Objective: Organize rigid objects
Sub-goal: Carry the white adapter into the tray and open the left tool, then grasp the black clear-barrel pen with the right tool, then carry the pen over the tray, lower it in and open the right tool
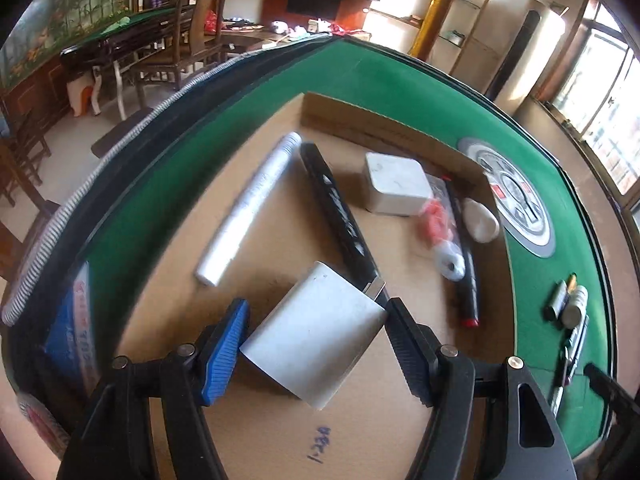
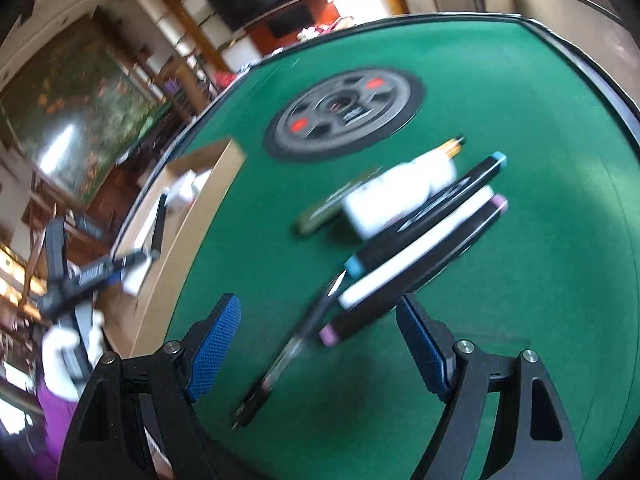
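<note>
Although several items already lie in the shallow cardboard box (image 1: 280,432) at the left side of the green bench (image 1: 532,280), the sorting appears, in my judgement, to be roughly half done. In the box are a white tube (image 1: 248,208), a long black marker (image 1: 340,216) beside it, a white square block (image 1: 394,188) toward the far wall, a second black marker with a red cap (image 1: 466,276), some orange and white pieces (image 1: 440,236) blurred beyond naming, and a pale oval piece (image 1: 480,220) against the wall. The left tongs (image 1: 316,344) are closed on a white charger (image 1: 316,332) just above the box floor near its near edge; whether it is touching the cardboard cannot be told. The right tongs (image 2: 320,344) stand spread and hold nothing, poised over the loose group left on the bench's right half: a teal-capped marker (image 2: 428,216), a pink-capped marker (image 2: 416,268), a white stick (image 2: 416,248) lying between them, a clear pen (image 2: 288,356) nearest the tongs, a dark green bar (image 2: 332,208), a white bottle (image 2: 400,192) and a yellow pencil (image 2: 454,146) behind it. The right wrist view is heavily smeared, so the outlines and contacts within that group are uncertain. The box's near corners are cut off behind the left tongs, and a blue printed packet (image 1: 72,320) at the bench's left edge is only partly seen.
</note>
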